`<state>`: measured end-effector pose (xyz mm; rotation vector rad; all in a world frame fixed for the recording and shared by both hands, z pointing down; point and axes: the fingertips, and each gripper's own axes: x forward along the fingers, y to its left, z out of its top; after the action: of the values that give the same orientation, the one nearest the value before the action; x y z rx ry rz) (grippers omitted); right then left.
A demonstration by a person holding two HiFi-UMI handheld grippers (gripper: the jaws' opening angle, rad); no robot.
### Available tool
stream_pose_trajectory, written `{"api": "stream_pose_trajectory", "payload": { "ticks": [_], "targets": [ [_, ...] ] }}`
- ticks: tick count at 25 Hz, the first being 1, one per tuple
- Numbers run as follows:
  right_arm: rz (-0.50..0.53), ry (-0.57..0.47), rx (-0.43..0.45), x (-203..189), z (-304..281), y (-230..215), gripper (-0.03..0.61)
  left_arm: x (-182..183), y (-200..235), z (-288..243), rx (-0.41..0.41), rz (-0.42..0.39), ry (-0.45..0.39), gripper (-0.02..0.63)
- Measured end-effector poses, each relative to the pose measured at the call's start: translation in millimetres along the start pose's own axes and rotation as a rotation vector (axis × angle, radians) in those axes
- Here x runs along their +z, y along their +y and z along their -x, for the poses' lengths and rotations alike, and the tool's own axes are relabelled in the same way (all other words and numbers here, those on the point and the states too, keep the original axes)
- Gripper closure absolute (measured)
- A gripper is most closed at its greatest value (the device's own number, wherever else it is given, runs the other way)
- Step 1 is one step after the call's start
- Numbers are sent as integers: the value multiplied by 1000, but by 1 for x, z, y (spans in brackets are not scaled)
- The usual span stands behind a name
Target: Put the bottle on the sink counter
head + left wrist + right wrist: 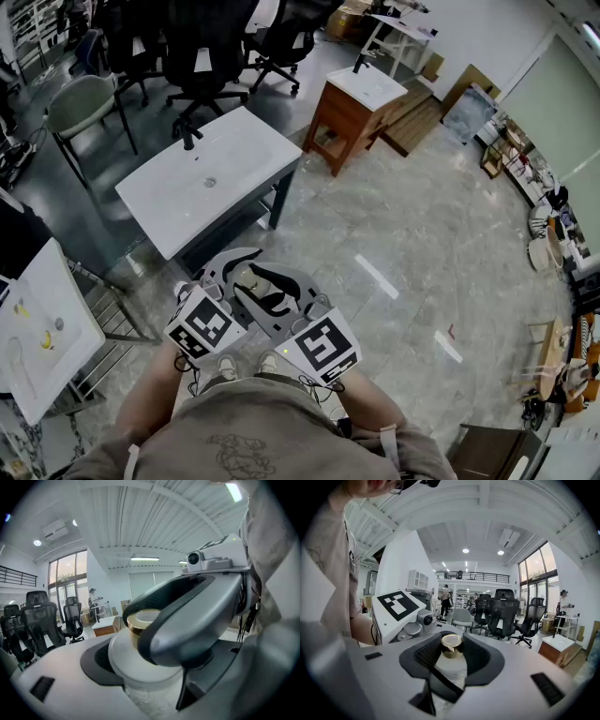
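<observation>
Two grippers, the left gripper (pixel 230 265) and right gripper (pixel 281 292), plus one bottle (pixel 451 665). Two sink counters, a white counter (pixel 220 178) and a wooden counter (pixel 361 94), with two faucets (pixel 187 136) (pixel 358 63). At least three black office chairs (pixel 202 52), one pale chair (pixel 80 103).

The white worktop (pixel 246 150) stands on a grey tiled floor (pixel 412 225). A black tap (pixel 190 137) rises from it, with the drain (pixel 210 182) just before the tap.
</observation>
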<state>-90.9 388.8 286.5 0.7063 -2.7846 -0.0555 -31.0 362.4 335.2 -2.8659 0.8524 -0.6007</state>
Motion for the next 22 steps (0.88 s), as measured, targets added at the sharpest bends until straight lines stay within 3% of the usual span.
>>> {"api": "stream_pose_trajectory", "payload": {
  "ticks": [22],
  "targets": [
    [-11, -13, 32, -28, 42, -64, 434, 19, -6, -78, 24, -3, 25, 285]
  ]
}}
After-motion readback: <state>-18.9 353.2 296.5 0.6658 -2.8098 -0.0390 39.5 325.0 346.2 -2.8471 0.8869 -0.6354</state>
